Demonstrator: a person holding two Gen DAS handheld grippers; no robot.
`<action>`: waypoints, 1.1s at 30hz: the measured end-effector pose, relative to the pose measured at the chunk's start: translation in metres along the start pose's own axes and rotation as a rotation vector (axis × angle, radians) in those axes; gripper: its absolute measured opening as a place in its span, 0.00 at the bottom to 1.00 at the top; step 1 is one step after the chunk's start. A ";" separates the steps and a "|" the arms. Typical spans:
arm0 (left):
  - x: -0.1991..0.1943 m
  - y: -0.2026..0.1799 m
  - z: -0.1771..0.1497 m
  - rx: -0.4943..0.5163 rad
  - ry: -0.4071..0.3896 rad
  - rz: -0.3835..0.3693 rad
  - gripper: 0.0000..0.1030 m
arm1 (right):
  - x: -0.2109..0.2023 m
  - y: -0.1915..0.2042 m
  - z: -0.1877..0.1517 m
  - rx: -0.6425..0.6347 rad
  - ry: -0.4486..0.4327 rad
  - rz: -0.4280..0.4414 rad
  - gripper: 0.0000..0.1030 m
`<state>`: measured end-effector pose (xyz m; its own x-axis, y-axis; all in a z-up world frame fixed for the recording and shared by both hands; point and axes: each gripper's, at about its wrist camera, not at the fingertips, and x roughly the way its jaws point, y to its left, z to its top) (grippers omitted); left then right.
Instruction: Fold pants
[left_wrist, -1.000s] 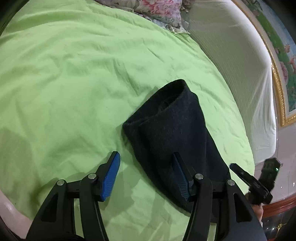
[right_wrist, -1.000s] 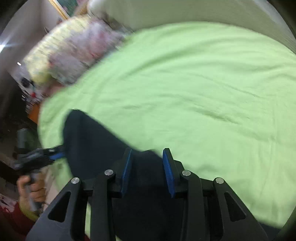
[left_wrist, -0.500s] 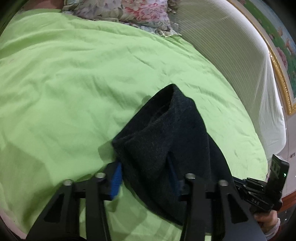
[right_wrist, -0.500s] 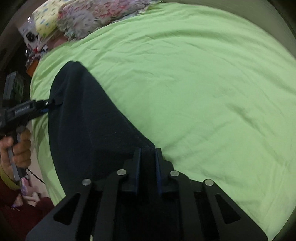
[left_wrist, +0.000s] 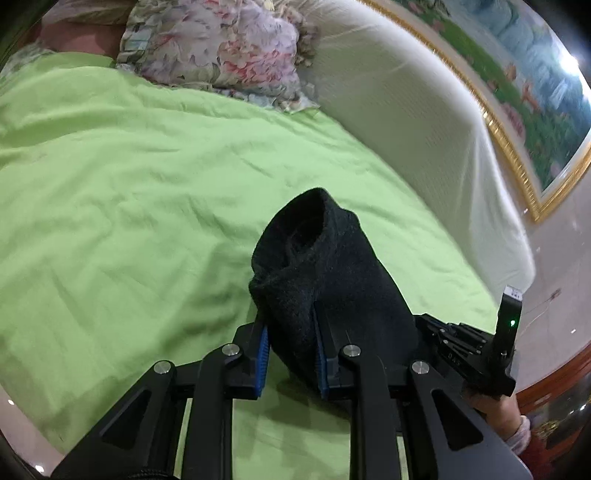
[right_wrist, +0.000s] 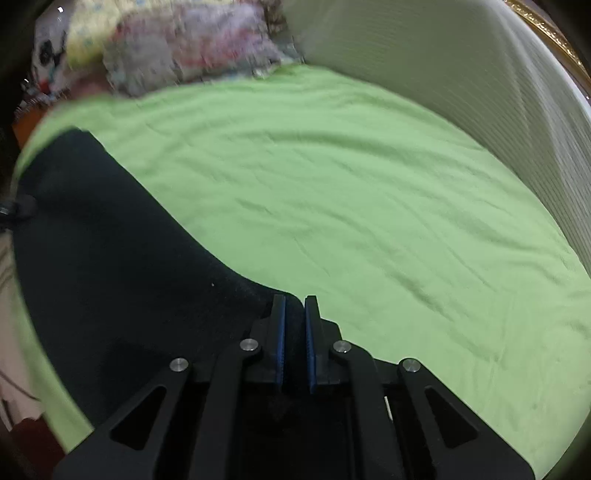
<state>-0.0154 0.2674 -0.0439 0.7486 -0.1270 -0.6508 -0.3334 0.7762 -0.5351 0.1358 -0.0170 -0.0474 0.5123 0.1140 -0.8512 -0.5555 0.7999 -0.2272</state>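
Pants (left_wrist: 332, 280) at six o'clock on the green bed (left_wrist: 129, 192) are now pinched by your left hand-held gripper (left_wrist: 290, 360) and right hand-held gripper (right_wrist: 294, 341), which have both closed, so you can start folding.

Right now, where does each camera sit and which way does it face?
Left wrist: rides the left gripper, looking along its jaws over the green sheet toward the pillow and headboard; jaws clamp the black pants; the right gripper and hand show at right.
Right wrist: rides the right gripper, facing across the sheet to the headboard; jaws clamp the pants.
Shared: pants, sheet, pillow, headboard.
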 end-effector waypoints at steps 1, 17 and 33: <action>0.010 0.004 0.001 0.006 0.014 0.025 0.19 | 0.005 -0.003 -0.002 0.018 0.001 -0.010 0.09; -0.032 0.022 0.011 -0.061 -0.064 0.077 0.43 | -0.104 -0.050 -0.062 0.385 -0.172 0.141 0.29; 0.032 -0.127 -0.048 0.226 0.159 -0.079 0.55 | -0.193 -0.120 -0.236 0.856 -0.255 -0.019 0.36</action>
<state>0.0236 0.1353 -0.0222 0.6621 -0.2737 -0.6977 -0.1286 0.8756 -0.4655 -0.0507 -0.2744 0.0326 0.7030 0.1418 -0.6969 0.0817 0.9573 0.2772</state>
